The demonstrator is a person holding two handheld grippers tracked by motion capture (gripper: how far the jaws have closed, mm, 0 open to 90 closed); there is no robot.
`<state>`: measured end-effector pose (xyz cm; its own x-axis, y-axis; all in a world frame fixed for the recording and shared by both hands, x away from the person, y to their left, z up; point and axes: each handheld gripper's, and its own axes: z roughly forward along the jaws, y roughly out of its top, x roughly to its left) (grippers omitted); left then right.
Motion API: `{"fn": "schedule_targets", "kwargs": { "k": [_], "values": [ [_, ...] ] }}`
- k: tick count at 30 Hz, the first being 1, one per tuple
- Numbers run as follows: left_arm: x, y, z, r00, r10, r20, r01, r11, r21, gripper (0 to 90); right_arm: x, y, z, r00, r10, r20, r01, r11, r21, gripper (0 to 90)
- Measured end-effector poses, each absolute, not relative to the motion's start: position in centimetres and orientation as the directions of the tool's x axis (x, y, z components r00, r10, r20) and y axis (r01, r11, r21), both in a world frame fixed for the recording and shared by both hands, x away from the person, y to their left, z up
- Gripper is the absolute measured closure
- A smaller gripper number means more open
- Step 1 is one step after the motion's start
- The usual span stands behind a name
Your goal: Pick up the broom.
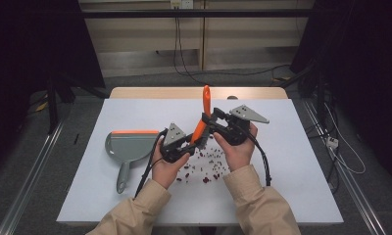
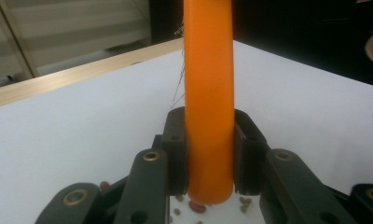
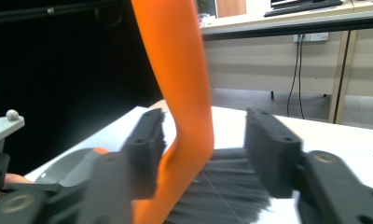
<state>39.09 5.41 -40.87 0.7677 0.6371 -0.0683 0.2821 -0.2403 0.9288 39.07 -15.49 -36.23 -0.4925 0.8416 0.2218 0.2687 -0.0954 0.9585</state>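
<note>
A brush with a long orange handle [image 1: 206, 105] stands tilted over the middle of the table. My left gripper [image 1: 194, 142] is shut on the handle's lower part [image 2: 208, 116], with both jaws pressed against it. My right gripper [image 1: 207, 122] is open and straddles the handle [image 3: 180, 93] just above the black bristles [image 3: 222, 186]. In the right gripper view the handle lies near the left-hand jaw, and a wide gap separates it from the other jaw. Small red and brown beans [image 1: 206, 166] lie scattered on the white table under the brush [image 2: 196, 205].
A grey dustpan [image 1: 128, 144] with an orange lip lies at the left, handle toward the front edge; it also appears in the right gripper view [image 3: 68, 168]. The white table top [image 1: 292, 161] has bare room at the right and back. Cables trail from both grippers.
</note>
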Motion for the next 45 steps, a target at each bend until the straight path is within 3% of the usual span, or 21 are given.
{"fn": "schedule_targets", "kwargs": {
  "k": [7,18,20,30,32,34,37,43,45],
  "values": [
    [39.1,5.8,-40.6,0.739,0.672,-0.056,0.281,-0.231,0.931,71.0,38.8,-14.6,-36.9,-0.490,0.827,0.276,0.330,-0.118,0.937,25.0],
    [38.1,5.1,-40.2,0.733,0.680,-0.004,0.210,-0.221,0.952,70.4,39.1,-12.2,-38.3,-0.405,0.842,0.357,0.404,-0.185,0.896,25.0],
    [37.7,4.9,-40.0,0.747,0.665,0.018,0.179,-0.228,0.957,69.5,39.4,-12.4,-38.4,-0.365,0.851,0.377,0.422,-0.210,0.882,31.6],
    [36.9,3.8,-40.0,0.745,0.660,0.096,0.127,-0.283,0.951,64.8,39.2,-13.1,-38.1,-0.332,0.802,0.497,0.515,-0.287,0.808,54.8],
    [36.9,3.6,-40.1,0.750,0.658,0.073,0.143,-0.269,0.952,61.5,39.2,-13.2,-37.9,-0.323,0.792,0.518,0.530,-0.303,0.792,58.7],
    [37.0,3.5,-40.2,0.757,0.651,0.059,0.154,-0.266,0.952,55.5,39.3,-13.4,-37.8,-0.328,0.776,0.539,0.538,-0.316,0.782,69.0],
    [37.1,3.8,-40.1,0.760,0.648,0.053,0.163,-0.270,0.949,47.1,39.5,-14.1,-37.5,-0.340,0.815,0.469,0.487,-0.274,0.829,69.6],
    [37.1,4.4,-39.7,0.759,0.651,0.028,0.181,-0.253,0.950,36.1,39.7,-16.4,-37.1,-0.341,0.835,0.432,0.472,-0.245,0.847,69.6],
    [37.2,4.6,-39.5,0.762,0.648,0.011,0.186,-0.235,0.954,28.8,39.6,-17.1,-36.9,-0.354,0.833,0.426,0.469,-0.236,0.851,69.6]
  ]
}}
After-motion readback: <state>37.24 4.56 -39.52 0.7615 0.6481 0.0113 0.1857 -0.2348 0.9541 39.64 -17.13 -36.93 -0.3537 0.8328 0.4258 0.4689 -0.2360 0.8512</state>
